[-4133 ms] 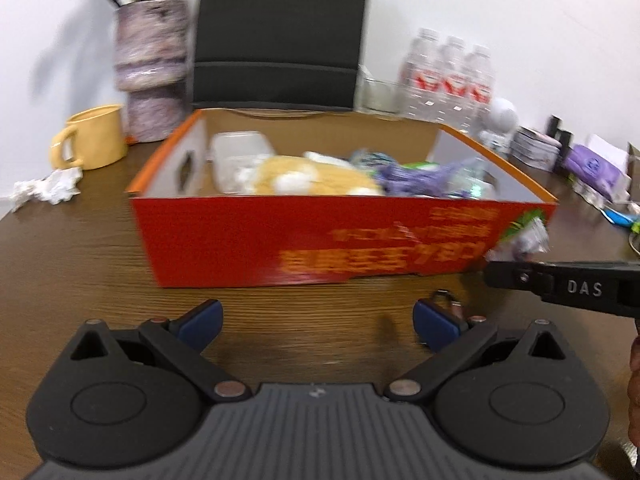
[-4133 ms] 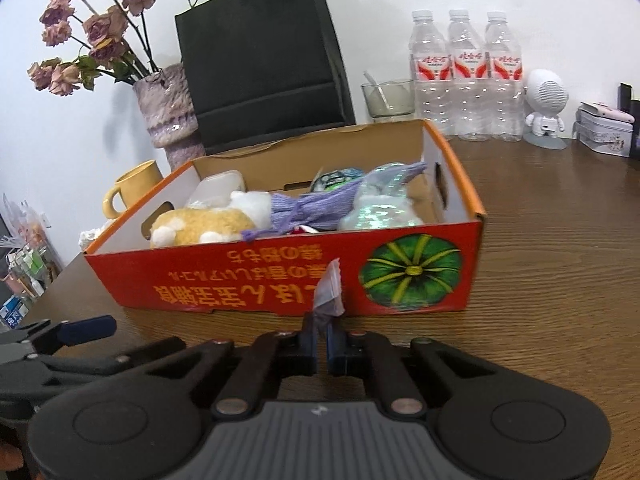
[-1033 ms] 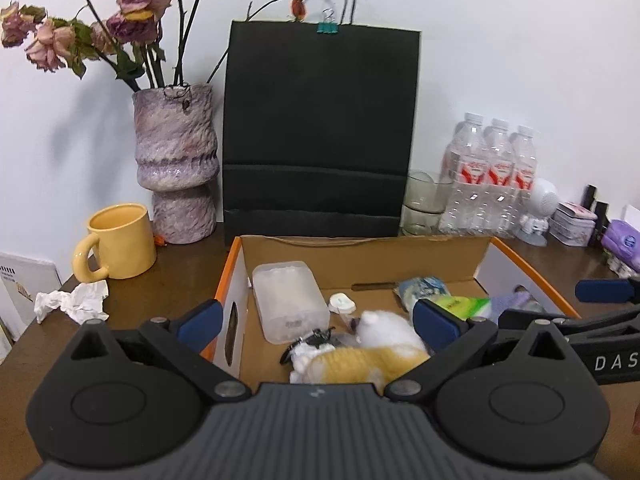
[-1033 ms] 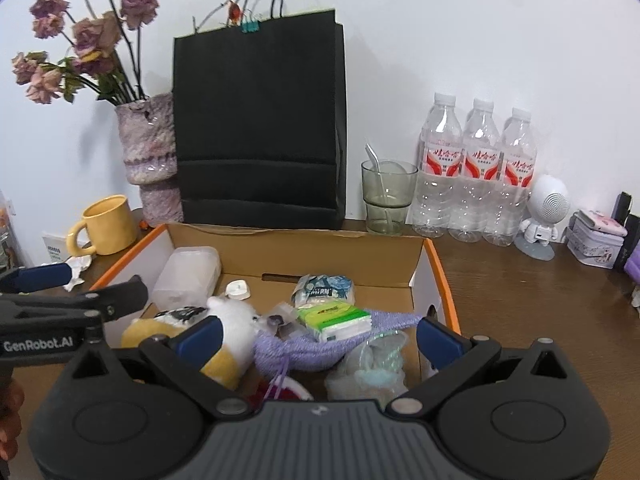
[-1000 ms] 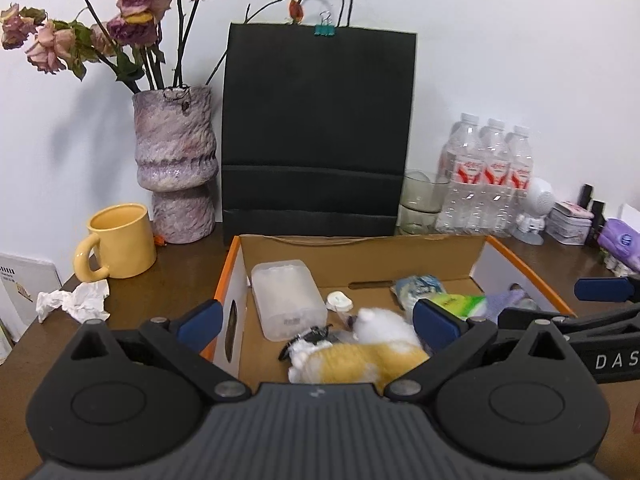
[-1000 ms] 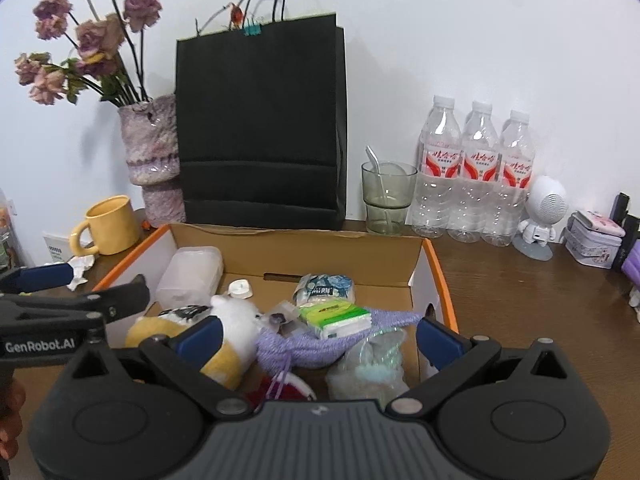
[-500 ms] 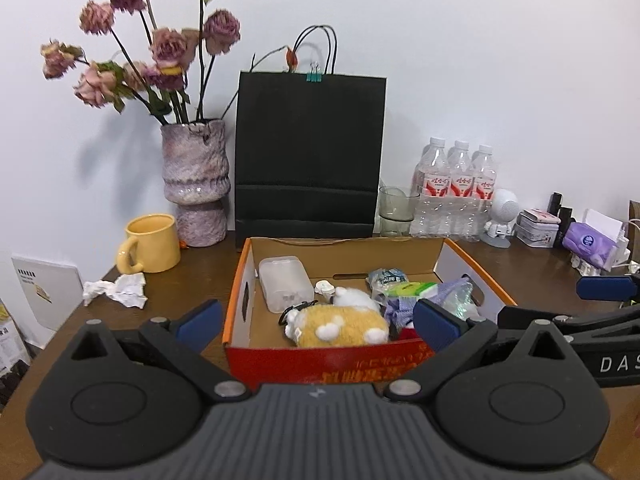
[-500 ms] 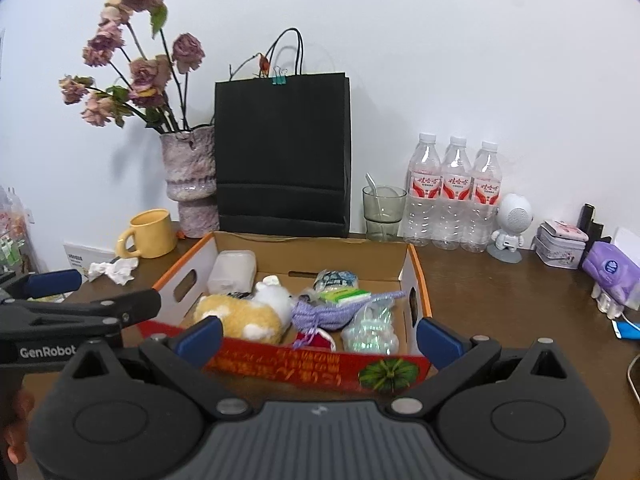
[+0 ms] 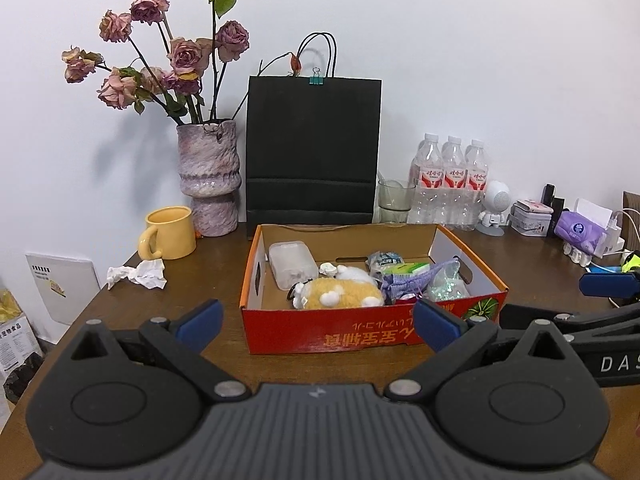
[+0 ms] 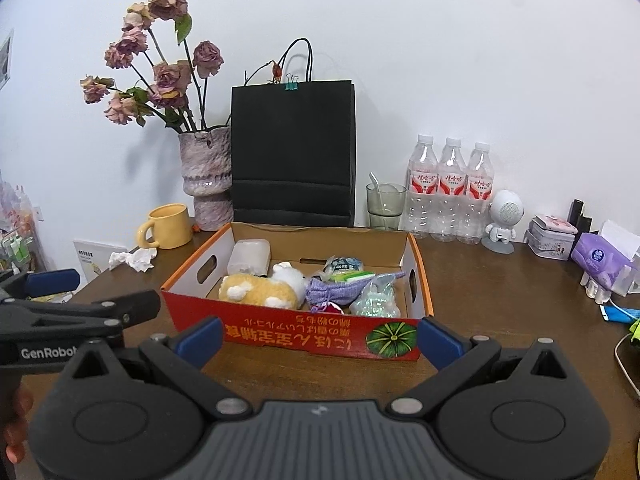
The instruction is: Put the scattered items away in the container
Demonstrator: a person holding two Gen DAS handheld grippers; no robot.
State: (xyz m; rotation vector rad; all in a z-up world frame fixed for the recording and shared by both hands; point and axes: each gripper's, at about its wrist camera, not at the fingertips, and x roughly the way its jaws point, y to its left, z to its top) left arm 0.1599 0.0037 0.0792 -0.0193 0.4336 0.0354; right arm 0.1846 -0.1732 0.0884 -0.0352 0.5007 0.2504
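On the wooden surface point(image 9: 192, 288) sits an open red and orange cardboard box point(image 9: 332, 332) with a pumpkin printed on its front wall, and both claws hang back from it on the near side, above the surface. The left claw point(image 9: 316, 320) has its blue-tipped fingers point(image 9: 200, 318) spread wide with nothing between them; the right claw point(image 10: 320, 336) is likewise spread wide and empty. Each claw shows in the other's view from the side, the right one at the right edge of the left wrist view, the left one at the left edge of the right wrist view, with a bit of the person's hand point(image 10: 16, 428) below it.

Inside the box lie a clear plastic container point(image 9: 290, 264) at the back left, a yellow and white plush toy point(image 9: 340, 294) in front of it, a purple knitted pouch point(image 10: 336, 292) beside the toy, a glittery clear bag point(image 10: 376, 300) at the front right, a green tissue pack point(image 9: 408, 269) and a small round packet point(image 10: 340, 264) toward the back.

Left of the box, a crumpled tissue point(image 9: 140, 276) lies on the surface near a yellow mug point(image 9: 170, 232). Behind stand a vase of dried roses point(image 9: 208, 176), a black paper bag point(image 9: 312, 152), a glass with a spoon point(image 10: 384, 204) and three water bottles point(image 9: 452, 180).
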